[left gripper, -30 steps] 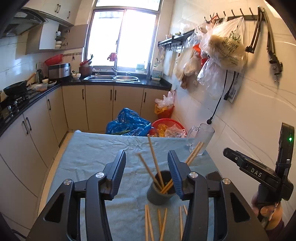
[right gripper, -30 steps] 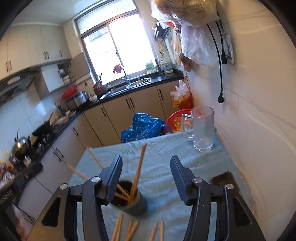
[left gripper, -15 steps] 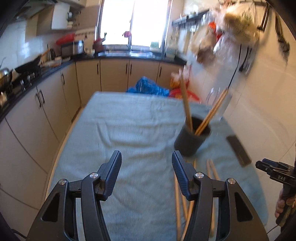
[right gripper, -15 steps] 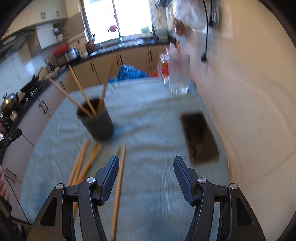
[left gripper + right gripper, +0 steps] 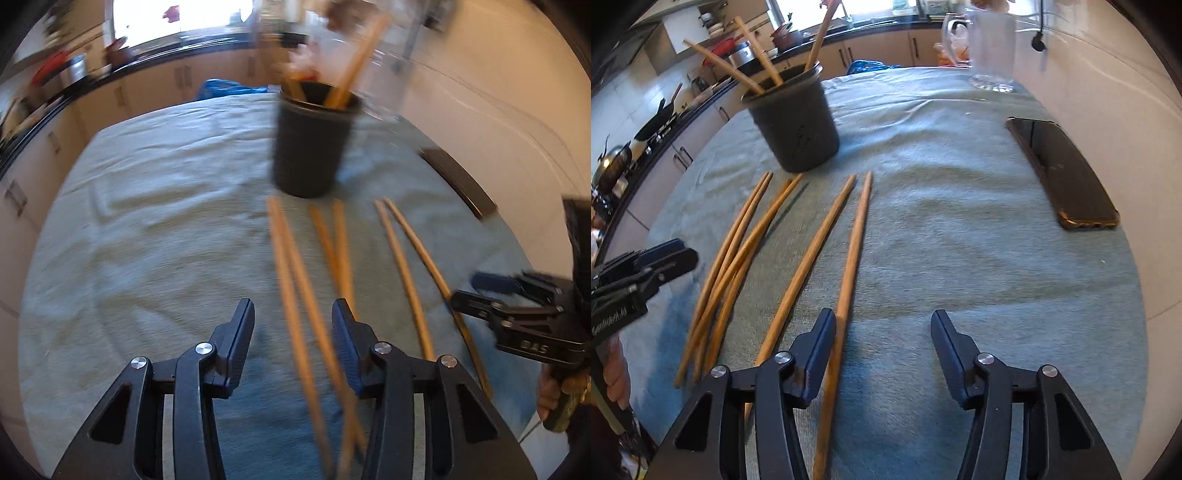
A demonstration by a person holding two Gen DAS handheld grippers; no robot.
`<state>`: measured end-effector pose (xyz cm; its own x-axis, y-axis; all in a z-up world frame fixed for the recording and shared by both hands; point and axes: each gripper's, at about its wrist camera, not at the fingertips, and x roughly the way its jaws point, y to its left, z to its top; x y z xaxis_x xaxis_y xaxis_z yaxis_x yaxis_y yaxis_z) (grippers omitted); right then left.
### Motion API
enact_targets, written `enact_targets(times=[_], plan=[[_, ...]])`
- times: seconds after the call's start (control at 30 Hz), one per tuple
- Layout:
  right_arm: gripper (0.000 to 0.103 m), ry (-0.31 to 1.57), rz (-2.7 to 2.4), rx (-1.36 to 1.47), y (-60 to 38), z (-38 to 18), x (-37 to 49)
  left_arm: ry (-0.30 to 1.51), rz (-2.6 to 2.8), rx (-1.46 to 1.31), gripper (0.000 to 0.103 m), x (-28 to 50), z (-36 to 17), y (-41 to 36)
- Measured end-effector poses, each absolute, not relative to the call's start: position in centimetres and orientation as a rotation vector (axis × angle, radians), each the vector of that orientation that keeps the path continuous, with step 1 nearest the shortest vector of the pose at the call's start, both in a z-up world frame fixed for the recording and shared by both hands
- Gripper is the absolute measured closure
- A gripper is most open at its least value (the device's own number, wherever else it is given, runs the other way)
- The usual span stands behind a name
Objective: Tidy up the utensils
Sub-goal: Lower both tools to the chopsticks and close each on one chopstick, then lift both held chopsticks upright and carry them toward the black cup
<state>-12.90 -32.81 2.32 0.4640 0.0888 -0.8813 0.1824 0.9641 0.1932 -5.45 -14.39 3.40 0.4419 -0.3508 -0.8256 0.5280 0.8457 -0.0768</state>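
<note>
Black left tongs (image 5: pixel 293 325) tilted down, straddling chopsticks (image 5: pixel 295 295)

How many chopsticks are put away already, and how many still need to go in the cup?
Done: three chopsticks stand in the dark cup. In hand: nothing; the left tongs and right tongs are both open and empty, low over the cloth. Left: six loose chopsticks still lie there.

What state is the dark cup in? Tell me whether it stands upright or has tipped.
Upright. The dark cup stands on its base on the cloth, rim up, with chopsticks leaning out of its open top.
</note>
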Motion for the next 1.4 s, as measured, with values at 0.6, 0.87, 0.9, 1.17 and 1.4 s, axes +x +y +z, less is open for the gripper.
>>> enact_targets(times=[0.6,0.87,0.9,1.17,1.4], plan=[[0.095,1.069,-0.067,0.188,-30.3,2.3,-11.9,1.024,-0.585,0.151,0.097,-4.2,3.7,-14.6],[0.093,1.094,-0.113,0.221,-32.5,2.6,-15.8,1.134,-0.489,0.036,0.096,-3.0,2.2,-7.7],[0.087,1.098,-0.112,0.234,-32.8,2.7,-16.1,1.147,-0.460,0.040,0.097,-2.7,1.7,-7.1],[0.069,1.140,-0.129,0.226,-33.6,2.4,-12.7,1.160,-0.416,0.043,0.069,-0.2,1.8,-7.7],[0.080,1.192,-0.146,0.159,-34.0,2.2,-7.6,1.151,-0.402,0.188,0.069,2.5,1.5,-11.1]])
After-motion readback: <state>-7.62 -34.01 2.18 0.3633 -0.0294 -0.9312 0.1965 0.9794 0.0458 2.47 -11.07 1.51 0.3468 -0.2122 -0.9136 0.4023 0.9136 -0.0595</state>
